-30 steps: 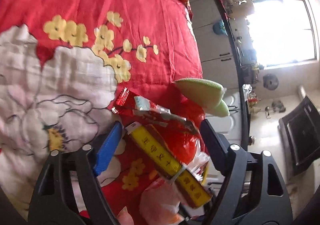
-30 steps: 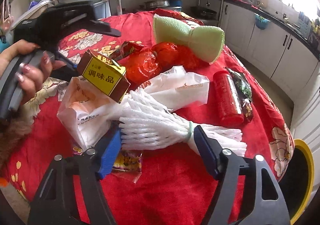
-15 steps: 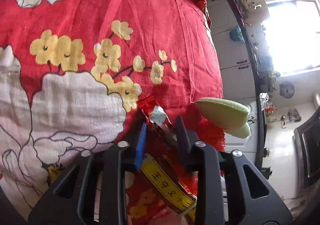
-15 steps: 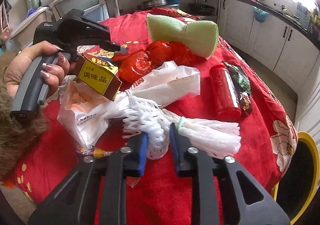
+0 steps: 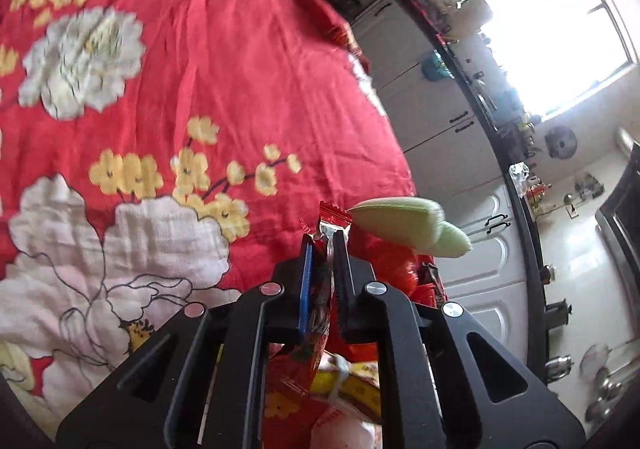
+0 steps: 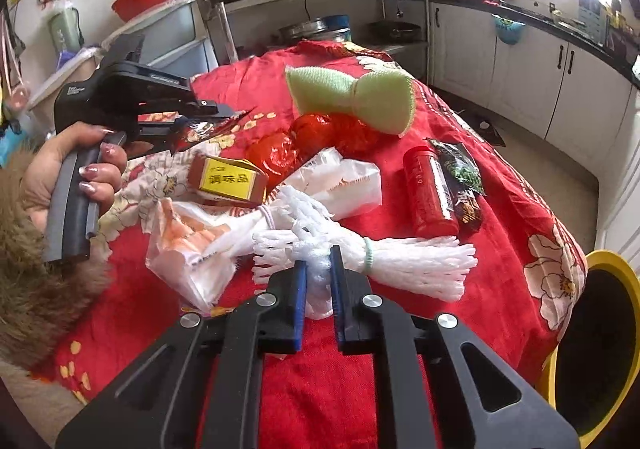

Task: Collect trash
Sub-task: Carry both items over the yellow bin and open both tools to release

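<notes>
Trash sits in both tools at once. The left tool (image 5: 322, 245) is clamped narrow on a red foil wrapper (image 5: 334, 215), whose crimped end pokes out just past the fingertips while the rest hangs down between the jaws; in the right wrist view the same wrapper (image 6: 208, 127) juts out ahead of the tool that the person's hand (image 6: 80, 173) grips. The right tool (image 6: 318, 273) is pinched nearly closed on a white foam net sleeve (image 6: 408, 261), gripping a bunched part of it near a pale green band; the sleeve's long axis runs across the jaws, with its frayed end trailing off to the tool's right and the other end reaching forward and left toward a yellow-labelled box (image 6: 230, 179) and a crumpled white bag (image 6: 340, 181).

The relation that seems to matter next is the yellow-rimmed bin (image 6: 576, 353): it stands off the surface's edge, low and to the right of the right tool, so the right hand is plainly the nearer one, and the left would have to cross the whole red floral cloth (image 5: 200, 49) to reach it. Swinging the sleeve rightward looks likely to lead with its loose frayed end.

Ahead of the right tool, still lying on the cloth, are a red bottle (image 6: 428, 189), a dark snack packet (image 6: 460, 177), a red plastic bag (image 6: 316, 137) and a green sponge (image 6: 352, 97).
</notes>
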